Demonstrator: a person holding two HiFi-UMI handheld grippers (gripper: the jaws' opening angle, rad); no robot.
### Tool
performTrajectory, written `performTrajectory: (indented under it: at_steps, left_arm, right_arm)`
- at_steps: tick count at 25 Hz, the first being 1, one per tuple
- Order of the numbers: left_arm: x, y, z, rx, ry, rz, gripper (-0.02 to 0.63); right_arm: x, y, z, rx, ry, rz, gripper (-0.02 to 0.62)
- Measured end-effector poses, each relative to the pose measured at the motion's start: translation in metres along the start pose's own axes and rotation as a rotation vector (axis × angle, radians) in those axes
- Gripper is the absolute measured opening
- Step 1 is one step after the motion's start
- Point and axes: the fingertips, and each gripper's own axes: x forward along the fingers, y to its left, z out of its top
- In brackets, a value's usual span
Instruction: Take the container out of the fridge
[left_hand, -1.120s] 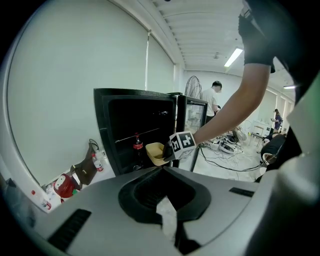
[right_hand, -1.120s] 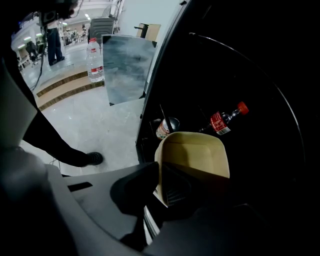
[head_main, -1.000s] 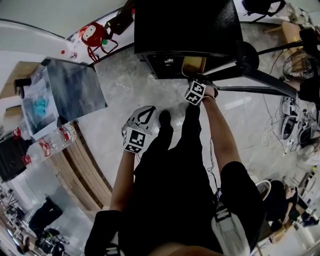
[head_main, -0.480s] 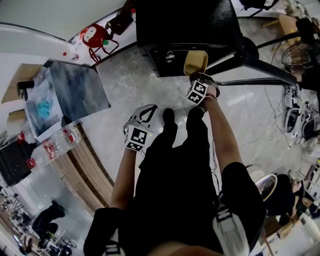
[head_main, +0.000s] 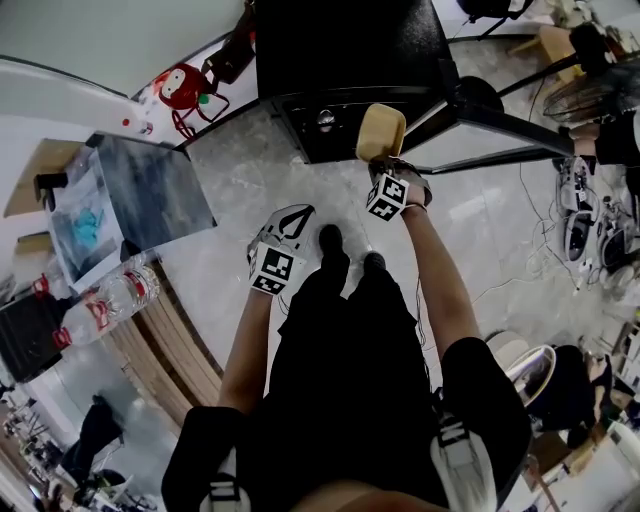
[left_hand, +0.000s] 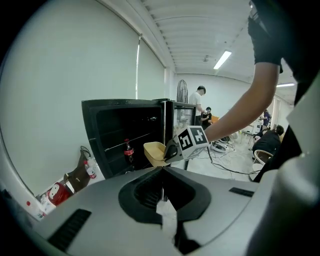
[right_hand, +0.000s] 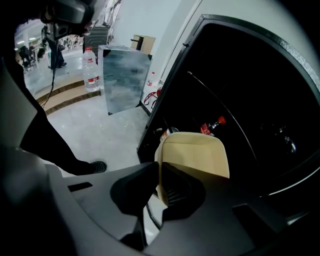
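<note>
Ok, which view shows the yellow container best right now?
The right gripper view: the container fills the middle, its wall pinched by the right gripper. The head view shows it from above, in front of the fridge; the left gripper view shows it small and distant.

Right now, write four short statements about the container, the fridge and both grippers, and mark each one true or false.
1. The right gripper is shut on the wall of the pale yellow plastic container. True.
2. A red-capped dark bottle is inside the black fridge. True.
3. The container sits on a shelf inside the fridge. False: it hangs outside, in front of the open fridge, in the right gripper.
4. The left gripper is open around a bottle. False: its jaws are together with nothing between them, and it is held low, away from the fridge.
</note>
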Motion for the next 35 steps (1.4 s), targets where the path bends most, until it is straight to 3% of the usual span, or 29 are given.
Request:
performTrajectory:
  at_steps: [6,12,26,35]
  left_arm:
    - [0.006,-0.022,0.017,0.003,-0.014,0.013,0.02]
    - [0.002,-0.047,0.026,0.001,-0.017,0.038,0.02]
    - [-0.026,-0.11,0.025,-0.016,0.014,0.122,0.02]
    - [-0.037,-0.149,0.026,-0.02,0.029,0.175,0.02]
  right_arm:
    - [-0.026,0.014,-0.01,-0.062,-0.029,0.026,0.02]
    - [-0.056,0.03,-0.028,-0.06,-0.056,0.062,0.02]
    - [-0.132,0.06,-0.052,-0.051,-0.176,0.111,0.021]
    - [-0.178,0.083,-0.065,-0.1,-0.246,0.126,0.021]
